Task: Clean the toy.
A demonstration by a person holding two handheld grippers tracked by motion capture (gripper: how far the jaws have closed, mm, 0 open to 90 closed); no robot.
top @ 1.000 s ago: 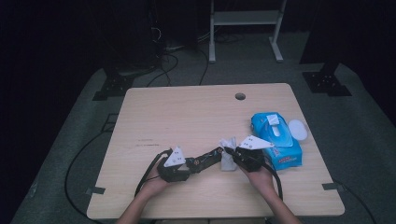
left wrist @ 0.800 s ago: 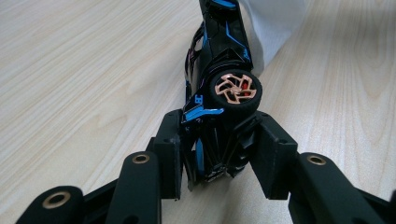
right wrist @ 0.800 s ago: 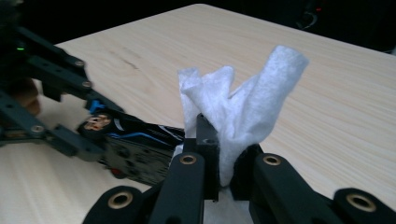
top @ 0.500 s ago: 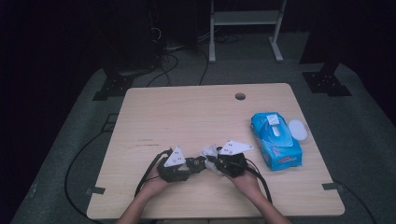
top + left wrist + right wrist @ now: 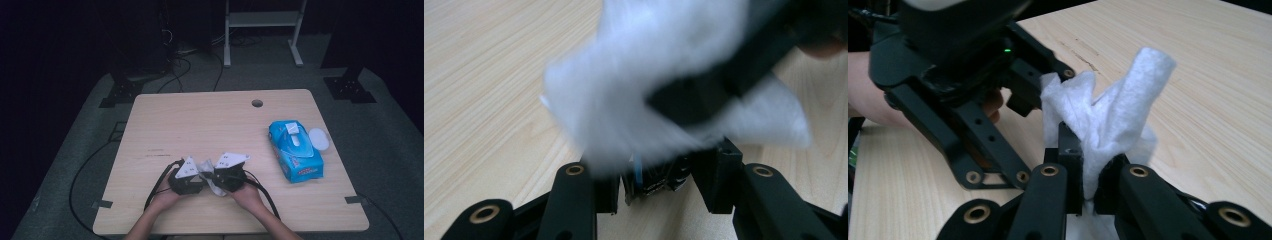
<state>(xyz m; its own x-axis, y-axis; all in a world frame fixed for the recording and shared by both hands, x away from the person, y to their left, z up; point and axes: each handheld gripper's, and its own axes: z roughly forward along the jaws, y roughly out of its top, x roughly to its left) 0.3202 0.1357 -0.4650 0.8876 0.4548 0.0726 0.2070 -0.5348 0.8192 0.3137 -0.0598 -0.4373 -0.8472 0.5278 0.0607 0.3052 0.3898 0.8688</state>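
Near the front edge of the pale wooden desk (image 5: 210, 125), the left tool (image 5: 196, 176) is clenched on one end of a crumpled white wet wipe (image 5: 207, 170). Just beside it, the right tool (image 5: 220, 181) grips the wipe's other end (its black jaws pinch the bunched cloth (image 5: 1108, 125) in the right gripper view), so the wipe hangs between the two. Well apart to the right lies a blue soft pack of wet wipes (image 5: 296, 150), its white round lid (image 5: 318, 139) flipped open.
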